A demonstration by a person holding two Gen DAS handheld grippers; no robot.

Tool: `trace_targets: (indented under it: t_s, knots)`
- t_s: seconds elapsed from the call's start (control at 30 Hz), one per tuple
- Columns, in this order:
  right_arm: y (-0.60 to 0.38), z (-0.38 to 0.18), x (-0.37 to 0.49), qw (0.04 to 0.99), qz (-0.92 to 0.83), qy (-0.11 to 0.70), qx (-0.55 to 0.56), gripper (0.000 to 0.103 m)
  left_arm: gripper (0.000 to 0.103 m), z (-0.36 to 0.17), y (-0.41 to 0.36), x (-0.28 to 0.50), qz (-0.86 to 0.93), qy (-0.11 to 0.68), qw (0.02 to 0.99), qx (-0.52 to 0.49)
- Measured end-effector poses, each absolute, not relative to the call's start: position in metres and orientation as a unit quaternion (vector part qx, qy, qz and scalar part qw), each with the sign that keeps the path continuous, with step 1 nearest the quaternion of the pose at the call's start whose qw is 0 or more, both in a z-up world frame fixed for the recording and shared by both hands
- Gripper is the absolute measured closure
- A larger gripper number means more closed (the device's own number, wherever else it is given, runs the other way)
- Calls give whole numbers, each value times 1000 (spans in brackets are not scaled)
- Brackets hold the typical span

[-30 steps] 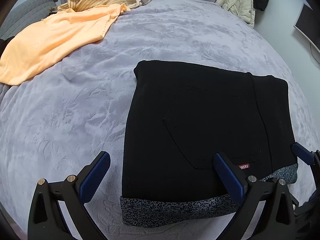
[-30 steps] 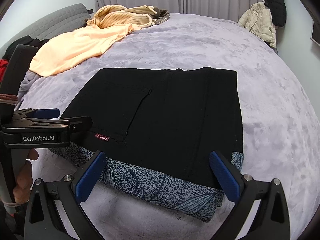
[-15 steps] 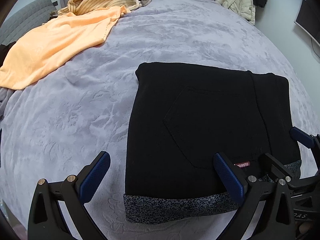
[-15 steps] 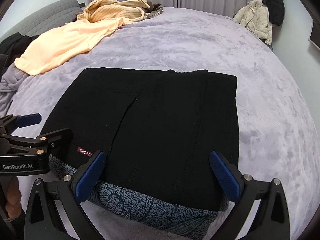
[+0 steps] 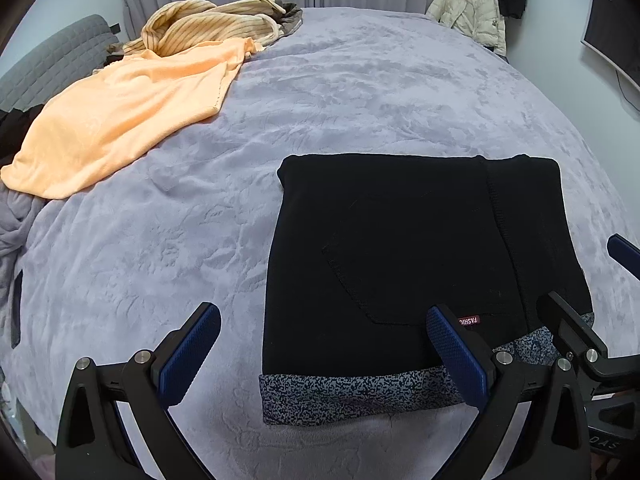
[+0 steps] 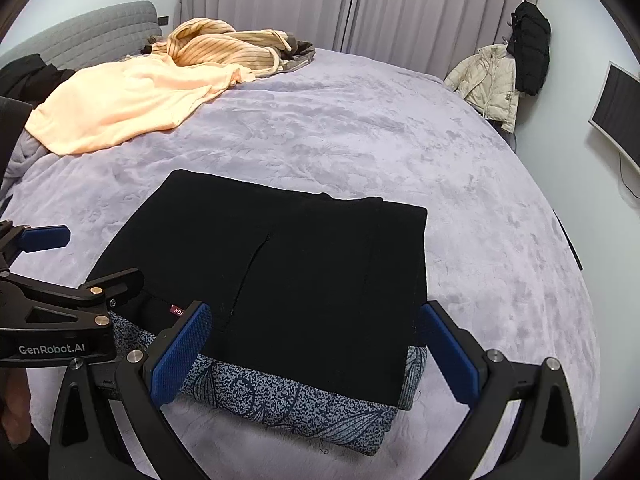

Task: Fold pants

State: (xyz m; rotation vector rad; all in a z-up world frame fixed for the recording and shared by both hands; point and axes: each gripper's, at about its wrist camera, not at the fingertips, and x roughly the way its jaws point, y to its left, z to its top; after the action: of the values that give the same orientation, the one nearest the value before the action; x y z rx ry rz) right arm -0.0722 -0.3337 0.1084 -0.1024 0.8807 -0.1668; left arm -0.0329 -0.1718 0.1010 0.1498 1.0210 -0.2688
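Note:
The black pants [image 5: 400,240] lie folded into a flat rectangle on the lilac bedspread [image 5: 360,92], pocket and red label up. A speckled blue-grey layer [image 5: 352,396] shows under the near edge. My left gripper [image 5: 322,354] hovers open over the near left corner, holding nothing. In the right wrist view the pants [image 6: 320,272] lie just ahead, and my right gripper [image 6: 316,356] stands open above their near edge, empty. The left gripper [image 6: 80,258] appears there at the left, the right gripper [image 5: 588,280] at the right edge of the left view.
An orange garment [image 5: 120,116] and a striped yellow one [image 5: 208,28] lie at the far left of the bed. A cream jacket [image 6: 486,80] and a black coat [image 6: 530,48] hang at the back right. A monitor [image 6: 618,116] is on the right wall. A hand [image 6: 16,412] shows bottom left.
Both grippers have drawn back and lifted a little from the pants' near edge, still open. The folded pants have stayed where they lie.

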Motion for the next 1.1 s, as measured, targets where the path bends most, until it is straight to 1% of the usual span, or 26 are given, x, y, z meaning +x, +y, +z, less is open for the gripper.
trace_targets:
  t_s: [0.27, 0.47, 0.9, 1.1]
  knots:
    - [-343, 97, -77, 889, -93, 449, -7, 0, 0, 99, -166, -33, -114, 491, 861, 63]
    - [-347, 88, -78, 877, -116, 466, 0, 0, 0, 94, -163, -33, -106, 497, 859, 59]
    - [-349, 85, -78, 874, -114, 473, 8, 0, 0, 96, -173, -39, -111, 490, 862, 71]
    - [-350, 85, -79, 873, -115, 474, 10, 0, 0, 94, -170, -39, -109, 502, 856, 53]
